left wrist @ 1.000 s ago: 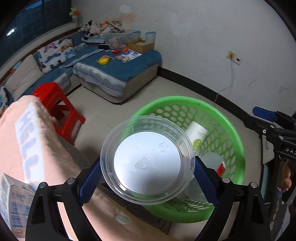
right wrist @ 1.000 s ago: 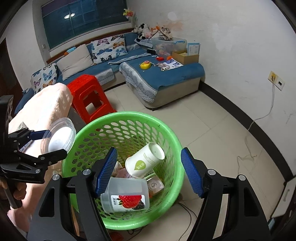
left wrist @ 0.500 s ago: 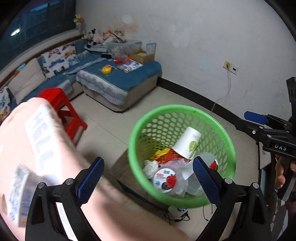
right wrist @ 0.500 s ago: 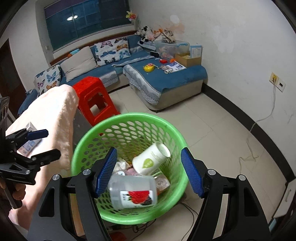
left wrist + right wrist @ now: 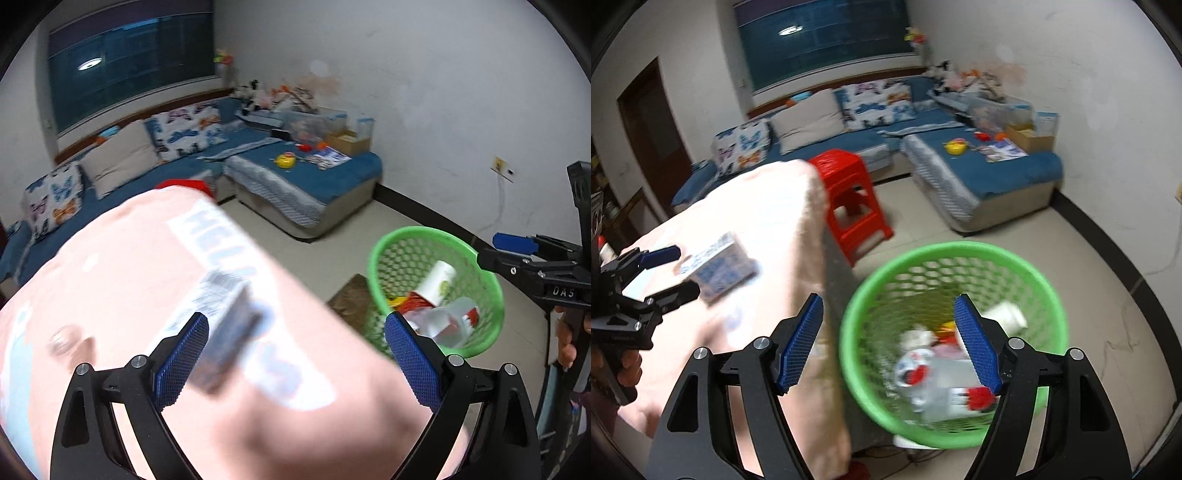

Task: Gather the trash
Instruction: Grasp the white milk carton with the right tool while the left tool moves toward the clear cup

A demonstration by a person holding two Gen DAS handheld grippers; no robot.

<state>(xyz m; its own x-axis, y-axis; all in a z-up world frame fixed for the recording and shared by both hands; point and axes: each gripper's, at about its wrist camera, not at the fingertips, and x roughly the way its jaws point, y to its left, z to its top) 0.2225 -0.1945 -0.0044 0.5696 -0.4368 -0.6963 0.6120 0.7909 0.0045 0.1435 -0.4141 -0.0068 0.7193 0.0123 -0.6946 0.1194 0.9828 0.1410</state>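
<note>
A green mesh basket (image 5: pixel 960 249) stands on the floor beside a table draped in pink cloth (image 5: pixel 768 206). Inside it lie a white paper cup (image 5: pixel 1008 317), a clear tub with a strawberry label (image 5: pixel 945 391) and other scraps. My right gripper (image 5: pixel 888 343) hangs open above the basket's left rim, with nothing between its fingers. A blurred blue-and-white carton (image 5: pixel 229 325) lies on the pink cloth (image 5: pixel 129 266). My left gripper (image 5: pixel 295 358) is open over it, and the carton sits near the left pad without being pressed. The basket (image 5: pixel 380 258) is off to the right.
A red plastic stool (image 5: pixel 849 184) stands behind the table. A blue corner sofa (image 5: pixel 997 173) with cushions and clutter lines the far wall. A cable (image 5: pixel 1126 306) trails across the tiled floor at right. A person's hand (image 5: pixel 565 343) holds the right gripper's handle.
The left gripper let go of a clear round lid over the basket, then swung left and up over the pink cloth to the carton. The right gripper drew back left, still open.
</note>
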